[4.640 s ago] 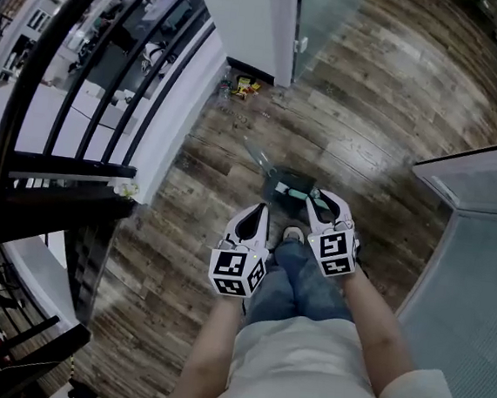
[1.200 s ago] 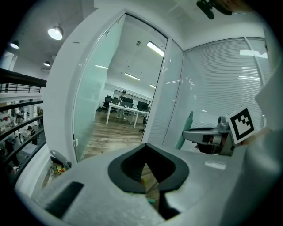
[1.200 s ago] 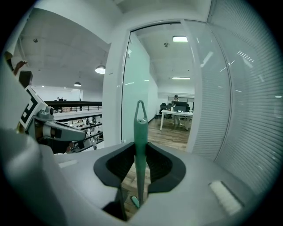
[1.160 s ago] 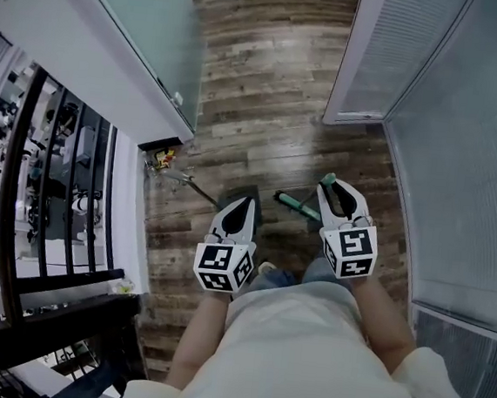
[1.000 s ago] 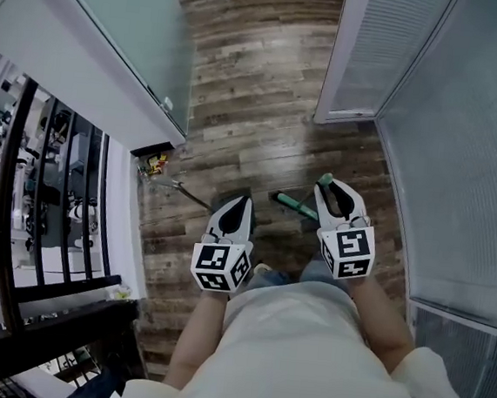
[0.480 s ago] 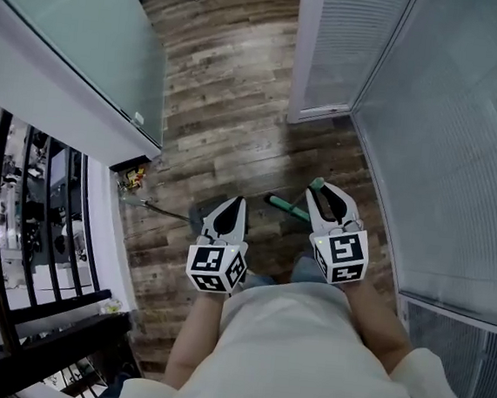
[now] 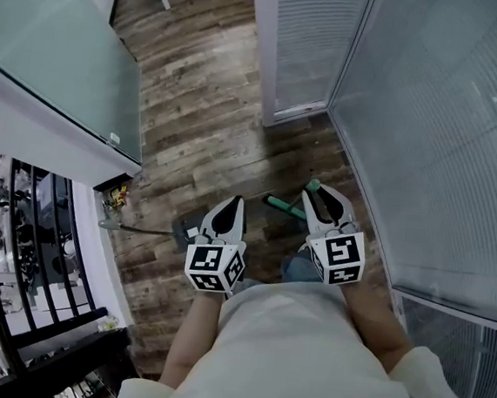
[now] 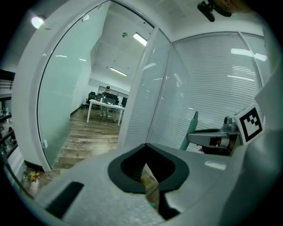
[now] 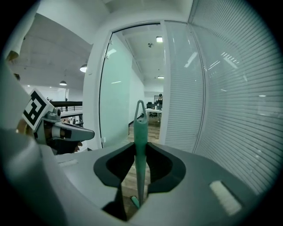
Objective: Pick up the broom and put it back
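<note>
The right claw (image 9: 140, 152) is clenched on the green handle of the broom (image 9: 140, 126). The handle stands upright between the dark pads, which press it from both sides, and its looped end rises above the claw tips. From the head view, the rest of the green handle slants away to the left of this claw and down toward the wooden floor (image 7: 195, 119), between the two claws. The brush end is not visible.

The left claw (image 7: 231, 210) is drawn shut, with only a thin wedge of floor showing between its pads. I cannot make out anything gripped in it.

Left of that claw, a thin metal rod (image 7: 136, 227) runs along the floor, with a dark block at its right end. Near the rod's far-left end, a few small coloured objects (image 7: 116, 197) sit at the foot of the glass panel; they are too small to identify.

Each claw carries a cube (image 7: 214, 267) printed with square black-and-white markers. A slatted glass wall (image 7: 448, 125) stands close on the right.
</note>
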A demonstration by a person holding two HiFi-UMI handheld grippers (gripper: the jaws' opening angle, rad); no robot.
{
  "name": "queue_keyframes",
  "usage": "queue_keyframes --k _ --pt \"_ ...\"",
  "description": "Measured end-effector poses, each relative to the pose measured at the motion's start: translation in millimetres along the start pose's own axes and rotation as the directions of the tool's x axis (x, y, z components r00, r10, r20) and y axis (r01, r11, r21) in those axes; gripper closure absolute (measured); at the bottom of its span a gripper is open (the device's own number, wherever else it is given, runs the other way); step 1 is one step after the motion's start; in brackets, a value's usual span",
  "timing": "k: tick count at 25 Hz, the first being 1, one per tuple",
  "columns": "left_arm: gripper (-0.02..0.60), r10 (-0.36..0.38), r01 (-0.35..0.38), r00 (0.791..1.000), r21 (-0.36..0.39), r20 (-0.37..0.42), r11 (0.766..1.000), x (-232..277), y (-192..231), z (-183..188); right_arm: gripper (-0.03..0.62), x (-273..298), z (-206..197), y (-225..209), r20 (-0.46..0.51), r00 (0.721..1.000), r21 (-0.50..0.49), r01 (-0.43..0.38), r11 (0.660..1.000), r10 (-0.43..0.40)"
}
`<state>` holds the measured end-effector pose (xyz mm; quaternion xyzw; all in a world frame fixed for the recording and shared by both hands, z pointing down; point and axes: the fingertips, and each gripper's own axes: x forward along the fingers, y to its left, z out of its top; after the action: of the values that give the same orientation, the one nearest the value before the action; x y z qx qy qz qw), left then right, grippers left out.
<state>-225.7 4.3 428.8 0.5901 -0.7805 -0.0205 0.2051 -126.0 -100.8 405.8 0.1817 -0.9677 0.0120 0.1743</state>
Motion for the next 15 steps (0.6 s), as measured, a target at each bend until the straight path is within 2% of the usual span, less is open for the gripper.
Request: queue_keyframes --k 15 --pt "0.575 -0.102 0.103 0.994 0.041 -0.038 0.994 101 -81 6 0.502 -26 -28 -130 -0.033 0.989 0.046 0.145 0.988 -0.144"
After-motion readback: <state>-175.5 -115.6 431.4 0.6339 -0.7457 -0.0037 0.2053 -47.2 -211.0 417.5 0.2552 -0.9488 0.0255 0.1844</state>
